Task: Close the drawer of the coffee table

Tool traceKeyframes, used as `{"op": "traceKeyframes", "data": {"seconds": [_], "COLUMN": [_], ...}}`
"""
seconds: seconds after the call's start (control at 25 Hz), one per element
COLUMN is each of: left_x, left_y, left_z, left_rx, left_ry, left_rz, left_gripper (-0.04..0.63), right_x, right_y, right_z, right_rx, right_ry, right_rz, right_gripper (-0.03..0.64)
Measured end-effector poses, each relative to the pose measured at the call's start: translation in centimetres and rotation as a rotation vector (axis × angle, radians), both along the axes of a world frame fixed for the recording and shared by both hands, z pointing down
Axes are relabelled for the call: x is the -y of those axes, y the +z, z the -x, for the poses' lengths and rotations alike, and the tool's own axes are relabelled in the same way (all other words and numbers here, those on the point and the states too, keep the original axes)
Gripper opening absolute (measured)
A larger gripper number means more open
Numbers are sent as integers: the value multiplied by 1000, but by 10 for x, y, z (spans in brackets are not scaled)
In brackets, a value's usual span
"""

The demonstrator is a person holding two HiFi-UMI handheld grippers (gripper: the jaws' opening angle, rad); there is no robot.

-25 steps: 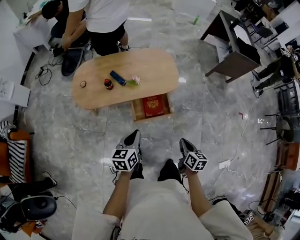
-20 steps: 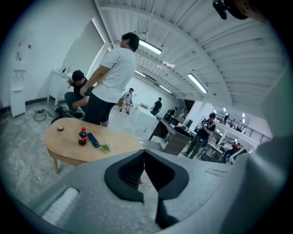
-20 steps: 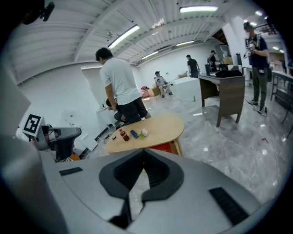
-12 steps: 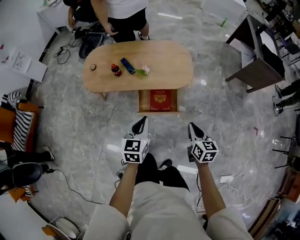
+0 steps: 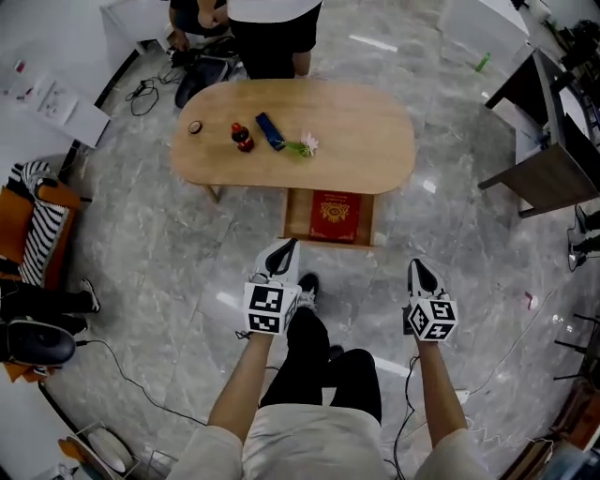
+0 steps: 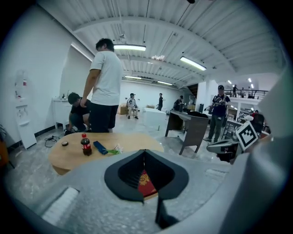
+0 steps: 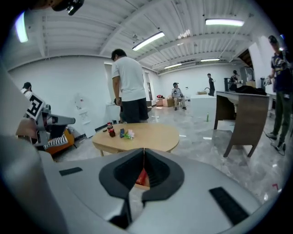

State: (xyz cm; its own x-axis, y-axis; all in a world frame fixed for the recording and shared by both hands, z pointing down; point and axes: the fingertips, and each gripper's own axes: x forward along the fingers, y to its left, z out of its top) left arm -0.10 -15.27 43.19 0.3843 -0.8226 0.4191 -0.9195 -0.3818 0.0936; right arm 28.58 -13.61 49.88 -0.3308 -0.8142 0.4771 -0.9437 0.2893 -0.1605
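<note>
A grey marble floor (image 5: 141,244) spreads under everything. Ahead of both pairs of jaws stands an oval wooden counter (image 5: 366,131), with a person (image 5: 272,23) standing at its far side. The drawer (image 5: 292,220) is pulled out from the counter's near edge and opens toward the jaws. It is straight ahead of the left pair, ahead and to the left of the right pair, and clear of both. A red book (image 5: 335,215) lies flat inside it. The left gripper (image 5: 285,247) and the right gripper (image 5: 416,266) are side by side above the floor, each with its jaws clenched together on nothing. Farther ahead and left of the jaws, the countertop carries an upright dark bottle (image 5: 242,137). Just beside it is a flat blue object (image 5: 270,131), then a small flower (image 5: 305,145), and a small round item (image 5: 195,127) lies nearest the left end.
</note>
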Motion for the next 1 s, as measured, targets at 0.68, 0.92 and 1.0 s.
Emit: {"op": "traceKeyframes", "data": {"seconds": [0.68,0.92,1.0], "left_x": [62,38,28], "left_y": [290,331,344], "left_z": [98,111,113], "left_rx": [145,66,63], "left_ry": [-140,-203,-209], "left_rz": [-318,-303,-290], "left_gripper": [9,9,9], "right_x": [67,62,58], "right_y": [291,310,314], "right_z": [-30,-41,-40], "right_rx": [56,-6,-28], "right_ry": [-166,-197,-232], "right_rz": [-349,-369,-374], "right_gripper": [17,17,17]}}
